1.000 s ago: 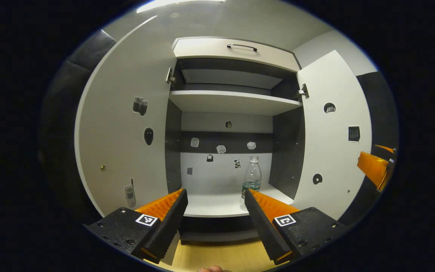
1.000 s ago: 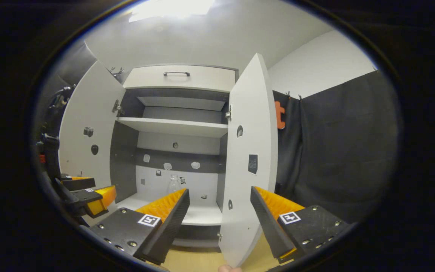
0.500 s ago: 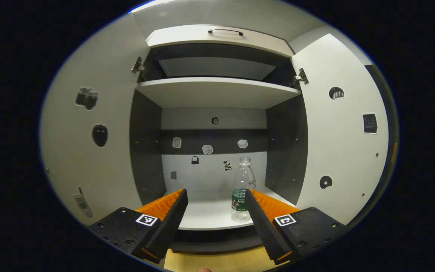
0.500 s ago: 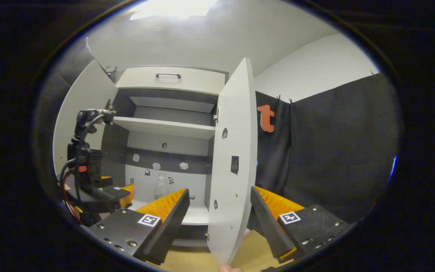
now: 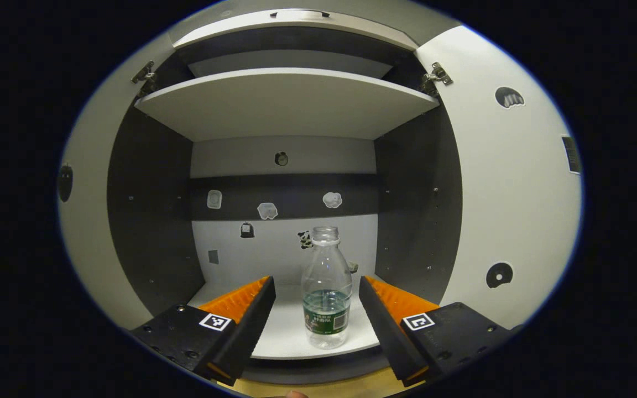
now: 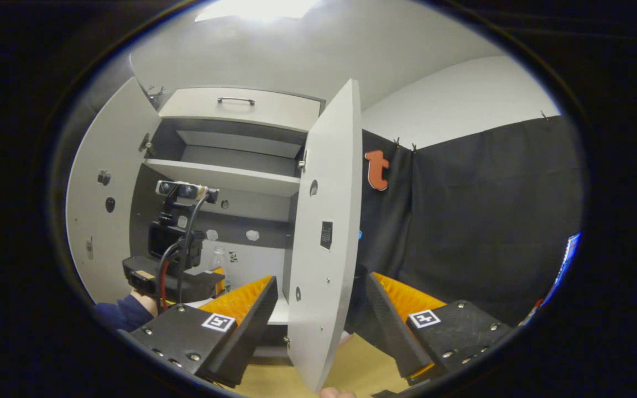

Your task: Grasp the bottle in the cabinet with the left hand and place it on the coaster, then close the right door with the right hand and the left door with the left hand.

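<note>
In the left gripper view, the left door (image 5: 83, 232) swings wide at the edge, and past it the dark cabinet wall frames the lower shelf (image 5: 291, 331). The left gripper (image 5: 316, 301) has its fingers spread well apart, with the bottle (image 5: 327, 290) standing upright on that shelf, near the front edge, between the fingers but touching neither — it sits a shade nearer the right finger than the left. It is clear plastic with a little water low down and a label band, so it should be light and easy to tip.

To do this grasp well, I would nudge the gripper slightly rightward so the bottle centres, push in until the fingers flank the body at the label, then close gently and evenly; a one-sided touch could knock it over. Lift clear of the shelf lip before drawing back, keeping it upright.

Further right hangs the open right door (image 5: 509, 182). In the right gripper view, the left gripper (image 6: 186, 279) reaches into the cabinet, held by a hand with a dark sleeve (image 6: 122, 312), and the bottle (image 6: 220, 262) is just visible behind it. The right door (image 6: 324, 237) stands edge-on between the fingers of the right gripper (image 6: 321, 307), which are apart and gripping nothing.
</note>
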A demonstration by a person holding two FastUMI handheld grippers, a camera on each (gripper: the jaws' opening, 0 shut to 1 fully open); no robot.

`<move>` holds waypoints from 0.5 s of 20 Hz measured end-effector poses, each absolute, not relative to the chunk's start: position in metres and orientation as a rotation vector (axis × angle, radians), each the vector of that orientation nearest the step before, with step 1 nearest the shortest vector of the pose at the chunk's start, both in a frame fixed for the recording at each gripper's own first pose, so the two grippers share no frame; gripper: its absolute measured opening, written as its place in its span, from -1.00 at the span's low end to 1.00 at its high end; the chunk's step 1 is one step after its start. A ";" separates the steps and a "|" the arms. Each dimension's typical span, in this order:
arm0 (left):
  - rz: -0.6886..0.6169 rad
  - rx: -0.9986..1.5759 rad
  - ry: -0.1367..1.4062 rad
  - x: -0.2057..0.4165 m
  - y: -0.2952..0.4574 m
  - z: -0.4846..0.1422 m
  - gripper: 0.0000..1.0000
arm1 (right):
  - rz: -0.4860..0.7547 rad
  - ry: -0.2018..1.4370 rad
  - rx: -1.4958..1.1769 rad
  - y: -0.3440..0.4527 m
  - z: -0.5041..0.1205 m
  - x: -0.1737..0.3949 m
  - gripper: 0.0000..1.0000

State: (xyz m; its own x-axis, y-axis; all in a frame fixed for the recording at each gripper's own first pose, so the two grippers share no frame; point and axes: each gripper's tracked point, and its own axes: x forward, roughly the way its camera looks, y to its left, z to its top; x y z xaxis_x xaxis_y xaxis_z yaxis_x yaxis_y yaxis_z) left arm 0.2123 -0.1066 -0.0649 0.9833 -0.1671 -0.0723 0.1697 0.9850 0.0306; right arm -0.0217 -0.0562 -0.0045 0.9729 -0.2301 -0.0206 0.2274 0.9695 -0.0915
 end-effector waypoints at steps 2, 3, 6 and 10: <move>-0.159 0.049 0.083 0.231 -0.111 -0.073 0.94 | -0.251 0.028 -0.088 -0.061 -0.002 -0.023 0.97; -0.153 0.055 0.091 0.241 -0.111 -0.078 0.93 | -0.263 0.027 -0.086 -0.064 -0.002 -0.023 0.97; -0.142 0.049 0.125 0.259 -0.114 -0.091 0.94 | -0.302 0.031 -0.091 -0.075 -0.003 -0.027 0.97; -0.142 0.039 0.141 0.270 -0.116 -0.100 0.94 | -0.350 0.042 -0.102 -0.087 -0.006 -0.036 0.97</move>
State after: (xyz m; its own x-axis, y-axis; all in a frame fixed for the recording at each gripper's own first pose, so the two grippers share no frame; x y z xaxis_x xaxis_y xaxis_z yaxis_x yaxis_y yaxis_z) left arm 0.2699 -0.1158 -0.1000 0.9801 -0.1383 -0.1423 0.1438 0.9892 0.0289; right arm -0.0360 -0.0874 -0.0057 0.9386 -0.3443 -0.0231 0.3401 0.9343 -0.1068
